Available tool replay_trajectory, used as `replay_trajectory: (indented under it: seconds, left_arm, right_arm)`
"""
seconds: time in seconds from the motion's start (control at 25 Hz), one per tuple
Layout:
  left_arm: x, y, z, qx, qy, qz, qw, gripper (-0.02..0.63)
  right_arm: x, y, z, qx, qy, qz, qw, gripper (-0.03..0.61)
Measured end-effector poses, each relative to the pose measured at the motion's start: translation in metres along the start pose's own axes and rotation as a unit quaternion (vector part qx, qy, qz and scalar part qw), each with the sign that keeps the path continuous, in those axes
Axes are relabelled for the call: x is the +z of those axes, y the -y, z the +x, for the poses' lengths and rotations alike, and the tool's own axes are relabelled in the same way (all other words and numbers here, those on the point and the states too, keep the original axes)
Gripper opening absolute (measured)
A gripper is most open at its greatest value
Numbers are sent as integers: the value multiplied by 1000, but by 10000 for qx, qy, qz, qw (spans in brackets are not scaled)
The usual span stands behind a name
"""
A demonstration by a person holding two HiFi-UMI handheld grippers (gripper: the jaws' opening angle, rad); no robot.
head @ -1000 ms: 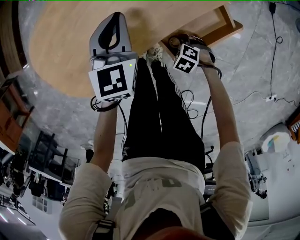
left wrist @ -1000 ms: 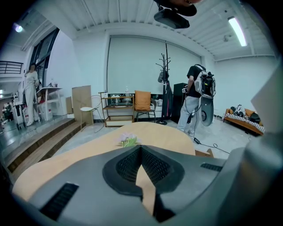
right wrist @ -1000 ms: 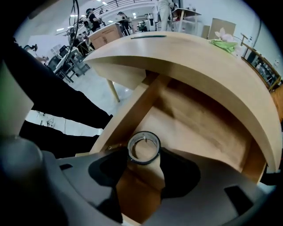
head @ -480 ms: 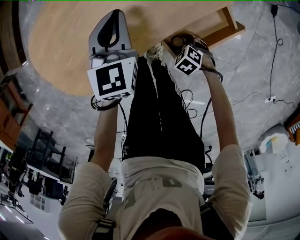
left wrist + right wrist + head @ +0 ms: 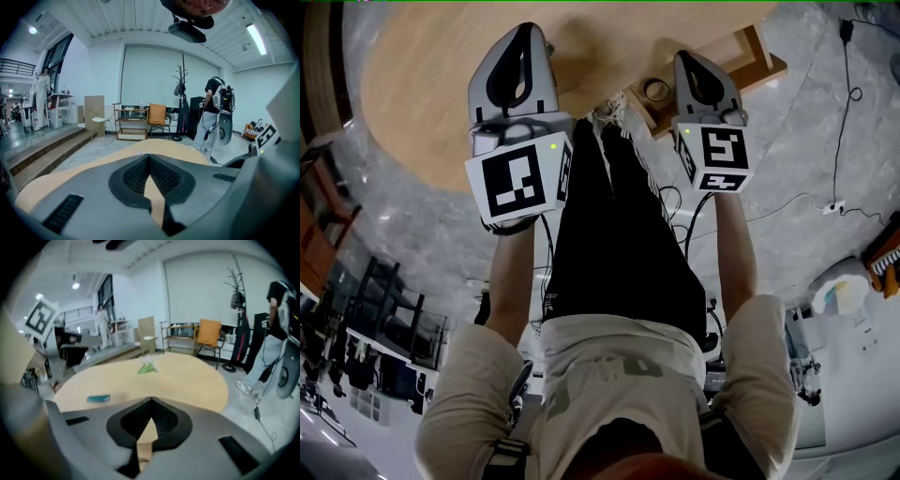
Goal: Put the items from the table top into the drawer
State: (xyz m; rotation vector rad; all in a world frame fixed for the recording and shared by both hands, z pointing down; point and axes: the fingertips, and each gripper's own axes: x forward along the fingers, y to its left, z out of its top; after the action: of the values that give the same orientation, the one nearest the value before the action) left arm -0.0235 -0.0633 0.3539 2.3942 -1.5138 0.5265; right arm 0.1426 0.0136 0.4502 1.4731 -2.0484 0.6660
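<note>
One round wooden desk [image 5: 422, 94] fills the top of the head view, and its pale top spreads out ahead of both gripper cameras. At its near right edge a wooden drawer [image 5: 759, 52] stands pulled out over the grey stone floor [image 5: 825, 141]. The person who holds the tools stands against the desk's near edge, in black trousers [image 5: 619, 234] and a beige top.

The left gripper [image 5: 525, 37] is held over the near part of the desk, its marker cube facing the head camera. In the left gripper view its jaws are closed tip to tip and it grips nothing [image 5: 150, 157]; only bare desk shows through the narrow slit behind the tips. The right gripper [image 5: 686, 58] hangs above the open drawer's left end. Its jaws have just been closing and now stand together, with nothing caught between them [image 5: 151, 401].

In the right gripper view two of the task's items lie on the desk, well apart. A green item [image 5: 147, 368] sits toward the far side. A smaller teal item [image 5: 98, 399] lies nearer, to the left of the jaws. Both are too blurred to name more closely. A small ring-shaped thing [image 5: 656, 90] lies inside the drawer, just left of the right gripper.
</note>
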Motion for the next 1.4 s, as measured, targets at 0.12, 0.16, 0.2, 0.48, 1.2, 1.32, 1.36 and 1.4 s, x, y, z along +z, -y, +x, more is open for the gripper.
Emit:
replay_trajectory:
  seconds: [0.12,0.16,0.2,0.48,1.2,1.32,1.36,1.4]
  left_arm:
    - [18,-4,-9,70,190,43,9998,8]
    - [21,-6,-12,97,232,86,9996,8]
    - [23,-7,-15,121,258,127,9995,8]
    - [17,-14,-21,239,254,70,9994,8]
    - [-22,-151,-97,1822,273,-524,9815,8]
    - [-36,-176,-117,2093,235,-747,9747,8]
    - [-42,-178,-123,2154,220,-802,9730,8]
    - [-46,-179,-128,2196,203,-850,9717,8]
  right_arm:
    - [47,1,-28,-269,731,248,9967,5]
    - [57,-2,-36,-319,880,196,9954,5]
    - [65,-7,-42,-347,997,126,9943,5]
    - [84,-29,-47,-123,1210,-174,9924,5]
    - [41,-239,90,3694,-1046,-5472,7438,250]
    - [17,-259,107,3943,-1572,-6135,6660,250]
    - [8,-261,111,3973,-1696,-6320,6434,250]
    - [0,-262,114,3984,-1799,-6474,6243,250]
